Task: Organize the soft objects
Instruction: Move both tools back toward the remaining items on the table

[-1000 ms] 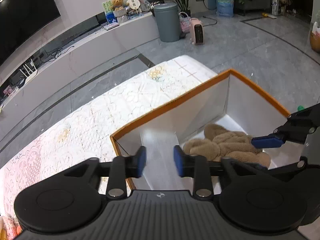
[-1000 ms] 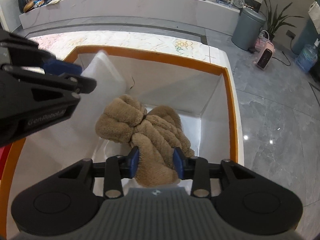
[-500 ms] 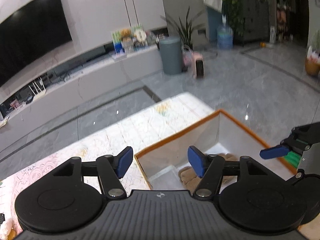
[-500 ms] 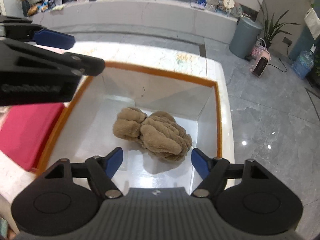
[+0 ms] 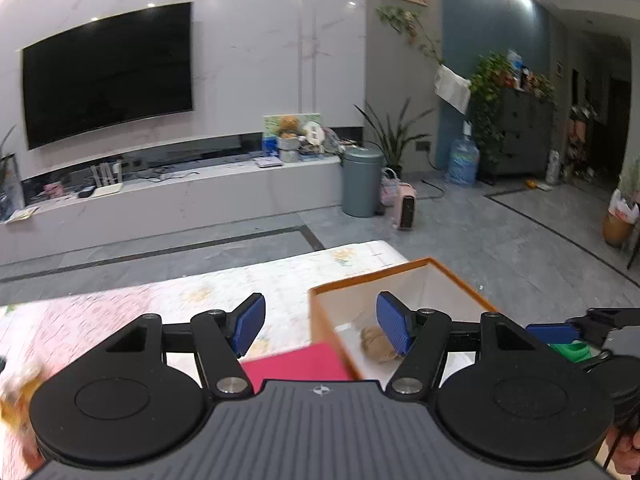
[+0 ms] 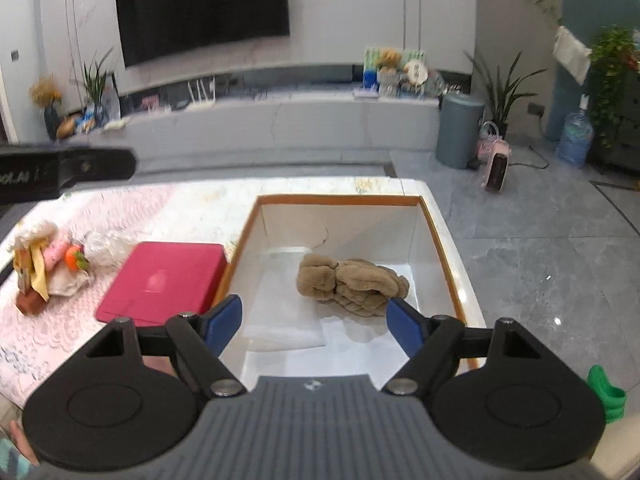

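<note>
Presently both grippers are held above the table, neither touching anything. Left gripper (image 5: pixel 320 328): jaws spread wide, blue pads (image 5: pixel 250 322) well apart, nothing between them; it points across the room toward the TV wall, with the box below and to its right. Right gripper (image 6: pixel 314 330): jaws likewise spread wide, nothing held; it looks down into the box from the near side. Task item: brown plush toy (image 6: pixel 352 286), a lumpy, crumpled mass of fleece, lies on the white floor of the orange-rimmed box (image 6: pixel 340 199), toward the right half, apart from the walls as far as can be seen. In the left wrist view only a small part of the toy (image 5: pixel 376 346) shows behind the right pad, inside the box (image 5: pixel 370 278). Just left of the box, touching or nearly touching its wall, lies a flat magenta case (image 6: pixel 164 278). Further left on the lace-patterned tablecloth (image 6: pixel 52 332) sits a cluster of soft items (image 6: pixel 52 264): an orange-and-green piece, pink and yellow cloth, white fabric; blur prevents closer identification. A green object (image 6: pixel 606 394) shows at the right edge, below the table corner.
</note>
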Demonstrator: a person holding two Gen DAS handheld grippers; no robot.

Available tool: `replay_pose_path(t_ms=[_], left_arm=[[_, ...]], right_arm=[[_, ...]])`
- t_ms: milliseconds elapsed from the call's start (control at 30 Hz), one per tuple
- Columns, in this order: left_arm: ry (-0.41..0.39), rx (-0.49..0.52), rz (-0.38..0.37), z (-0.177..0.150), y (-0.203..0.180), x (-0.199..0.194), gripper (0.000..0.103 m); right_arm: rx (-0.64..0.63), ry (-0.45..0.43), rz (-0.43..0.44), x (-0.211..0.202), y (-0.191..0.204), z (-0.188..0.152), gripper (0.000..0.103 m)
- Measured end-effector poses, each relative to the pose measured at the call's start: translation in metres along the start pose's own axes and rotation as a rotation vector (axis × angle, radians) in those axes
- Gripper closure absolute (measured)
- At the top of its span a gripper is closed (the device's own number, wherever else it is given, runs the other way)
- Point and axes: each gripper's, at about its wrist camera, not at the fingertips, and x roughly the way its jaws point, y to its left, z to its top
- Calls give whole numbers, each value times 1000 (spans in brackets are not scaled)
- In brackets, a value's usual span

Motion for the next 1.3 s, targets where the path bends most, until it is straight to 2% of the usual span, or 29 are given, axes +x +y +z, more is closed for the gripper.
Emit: replay_pose_path(t_ms=[233, 367, 733, 1000, 1300], left_arm=[[18, -117, 78, -41, 45, -26, 28], [53, -129, 131, -68, 69, -38, 28], [58, -199, 250, -123, 127, -93, 28], [39, -245, 303, -135, 176, -119, 28], [53, -208, 336, -135, 222, -120, 28]], right_arm=[[79, -96, 9, -32, 30, -35, 25], [98, -119, 22, -40, 51, -52, 25], [89, -106, 119, -27, 129, -70, 25], [19, -92, 184, -7, 188, -62, 21], [-103, -97, 238, 19, 248, -47, 17]])
